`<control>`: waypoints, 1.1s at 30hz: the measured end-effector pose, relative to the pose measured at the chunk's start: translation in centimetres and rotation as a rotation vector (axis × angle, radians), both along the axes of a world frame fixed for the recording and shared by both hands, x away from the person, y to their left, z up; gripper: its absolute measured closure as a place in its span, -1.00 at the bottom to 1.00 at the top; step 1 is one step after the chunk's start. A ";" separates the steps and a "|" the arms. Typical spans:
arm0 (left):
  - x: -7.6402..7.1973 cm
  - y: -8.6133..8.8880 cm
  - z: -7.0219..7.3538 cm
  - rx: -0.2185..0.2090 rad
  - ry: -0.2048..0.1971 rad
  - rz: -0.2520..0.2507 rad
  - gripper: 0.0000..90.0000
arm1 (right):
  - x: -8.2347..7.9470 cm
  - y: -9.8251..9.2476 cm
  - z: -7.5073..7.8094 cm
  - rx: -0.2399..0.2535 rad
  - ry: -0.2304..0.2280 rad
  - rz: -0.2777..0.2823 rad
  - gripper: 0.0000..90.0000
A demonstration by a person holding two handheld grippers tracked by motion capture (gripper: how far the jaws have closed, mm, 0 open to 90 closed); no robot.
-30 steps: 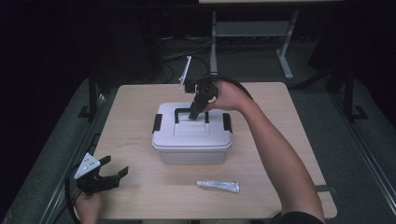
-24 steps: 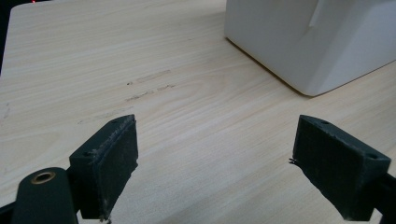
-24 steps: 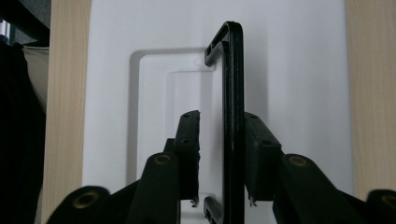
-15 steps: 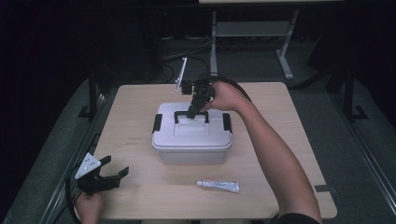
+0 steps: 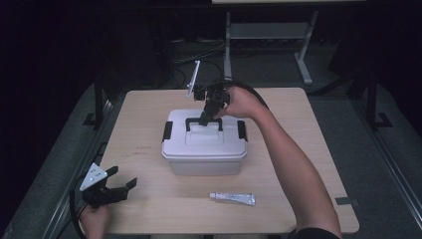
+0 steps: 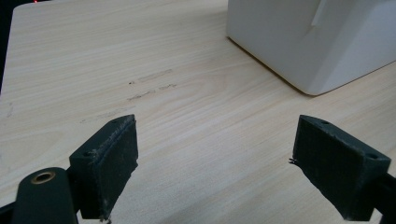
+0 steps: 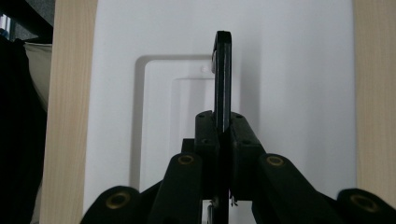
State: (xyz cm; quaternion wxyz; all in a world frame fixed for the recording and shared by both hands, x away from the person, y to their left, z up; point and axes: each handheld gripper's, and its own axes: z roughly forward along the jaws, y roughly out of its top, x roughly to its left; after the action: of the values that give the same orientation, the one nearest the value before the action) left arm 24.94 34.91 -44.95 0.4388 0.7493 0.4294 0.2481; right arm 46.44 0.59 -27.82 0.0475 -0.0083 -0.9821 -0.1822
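The white box [image 5: 204,149] stands in the middle of the counter [image 5: 298,124], and its black handle [image 5: 204,121] is raised on the lid. The right tool [image 5: 205,119] has just been closing its jaws and is now clenched on this handle [image 7: 222,79], pads pressing both sides. The left tool [image 5: 122,186] rests released near the counter's front left corner, its jaws wide apart. A small tube [image 5: 232,198] lies in front of the box.
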 end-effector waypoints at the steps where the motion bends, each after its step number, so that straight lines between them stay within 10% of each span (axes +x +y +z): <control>1: 0.0 0.0 0.0 0.000 0.000 0.000 -0.70 | 0.0 0.0 0.0 0.000 0.000 0.000 0.86; 33: 0.0 -0.1 0.0 0.007 0.002 -0.002 -0.70 | -1.2 -1.8 4.0 0.080 -0.072 -0.026 0.87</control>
State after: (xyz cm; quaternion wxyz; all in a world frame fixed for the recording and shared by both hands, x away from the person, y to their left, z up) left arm 24.96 34.86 -44.97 0.4359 0.7515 0.4283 0.2486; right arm 45.29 -1.24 -23.80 0.0099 -0.0128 -0.9749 -0.2220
